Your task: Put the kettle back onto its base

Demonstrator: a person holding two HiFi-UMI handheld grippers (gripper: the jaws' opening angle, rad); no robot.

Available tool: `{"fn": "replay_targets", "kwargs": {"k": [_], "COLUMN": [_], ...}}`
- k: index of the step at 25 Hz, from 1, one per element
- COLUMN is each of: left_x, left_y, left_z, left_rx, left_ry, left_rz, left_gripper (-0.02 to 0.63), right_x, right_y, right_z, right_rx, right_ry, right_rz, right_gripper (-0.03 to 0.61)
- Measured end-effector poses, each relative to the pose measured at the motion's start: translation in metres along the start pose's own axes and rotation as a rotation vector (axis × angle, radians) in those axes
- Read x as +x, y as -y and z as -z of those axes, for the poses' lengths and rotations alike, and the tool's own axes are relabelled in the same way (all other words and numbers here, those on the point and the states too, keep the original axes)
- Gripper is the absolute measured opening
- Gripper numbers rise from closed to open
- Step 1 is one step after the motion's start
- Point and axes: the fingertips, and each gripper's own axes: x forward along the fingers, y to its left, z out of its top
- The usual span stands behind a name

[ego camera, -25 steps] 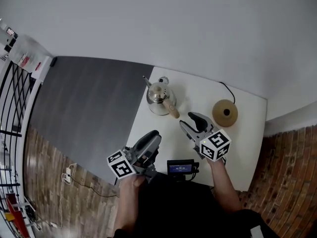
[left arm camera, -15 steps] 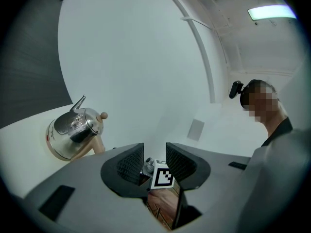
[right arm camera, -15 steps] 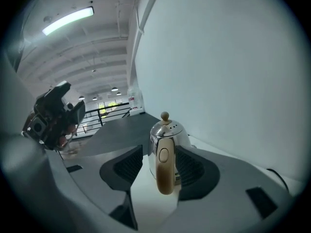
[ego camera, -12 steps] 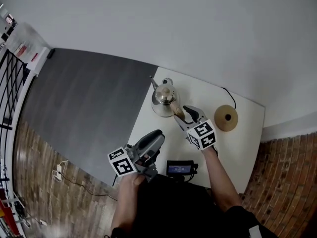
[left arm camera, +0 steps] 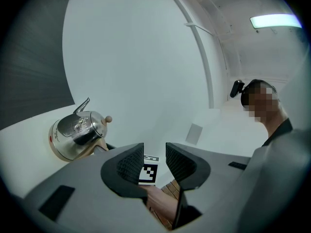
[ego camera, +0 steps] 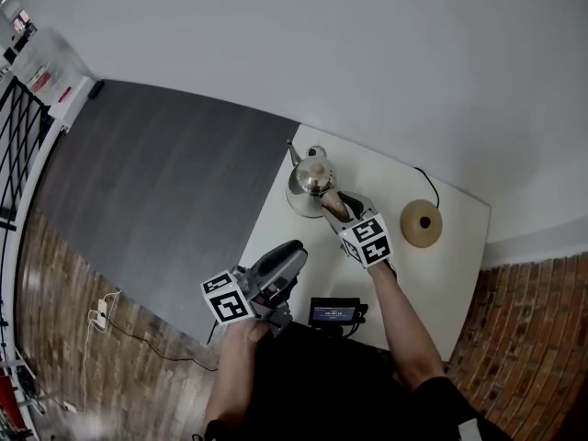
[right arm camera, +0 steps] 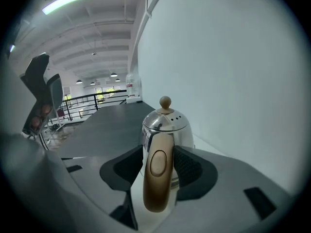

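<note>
The steel kettle [ego camera: 309, 180] with a tan handle [ego camera: 331, 208] stands on the white table [ego camera: 441, 283] near its far left corner. Its round tan base [ego camera: 422, 223] lies apart to the right, with nothing on it. My right gripper [ego camera: 333, 200] has just been opening its jaws. The handle [right arm camera: 158, 178] stands between them, with a gap beside the left pad. The left gripper [ego camera: 287, 257] hovers open at the table's near left edge, with nothing between its pads [left arm camera: 131, 163]. From there the kettle [left arm camera: 77, 132] shows at the left.
A black cable [ego camera: 424, 175] runs from the base to the wall. A small black device with a blue screen [ego camera: 333, 312] sits at the table's near edge. Dark grey floor [ego camera: 165, 182] lies left of the table. A person [left arm camera: 272, 140] appears in the left gripper view.
My right gripper has moved from the table's middle up and left to the kettle, and now has the handle between its jaws. The left gripper has hardly shifted.
</note>
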Motion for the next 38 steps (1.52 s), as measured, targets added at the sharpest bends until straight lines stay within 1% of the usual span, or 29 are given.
{"fn": "replay_targets", "kwargs": {"k": [6,12,16,20,31,38], "left_x": [0.0,0.005,0.005,0.005,0.005,0.01], "left_y": [0.0,-0.002,-0.001,0.002,0.001,0.004], "left_z": [-0.001,0.0,-0.003,-0.006,-0.004,-0.002], "left_rx": [0.004,0.005,0.01,0.017,0.013,0.008], "left_ry": [0.001,-0.004,0.001,0.007,-0.001,-0.017], "left_rz": [-0.004,-0.008,-0.011,-0.008,-0.015,0.001], "left_gripper": [0.137,0.137,0.137,0.137,0.137,0.137], "right_x": [0.008,0.012,0.011,0.01,-0.006,-0.028], "right_y": [0.003,0.01,0.013,0.014,0.011,0.019], "right_z": [0.009,0.009,0.008,0.007,-0.003,-0.002], "right_rx": [-0.002,0.004,-0.027,-0.033,-0.012,0.028], "right_ry": [-0.029,-0.007,-0.006,0.0,0.095,0.123], "right_rz": [0.027,0.046,0.047,0.063,0.067,0.101], "right_gripper": [0.193,0.193,0.164,0.159,0.156,0.156]}}
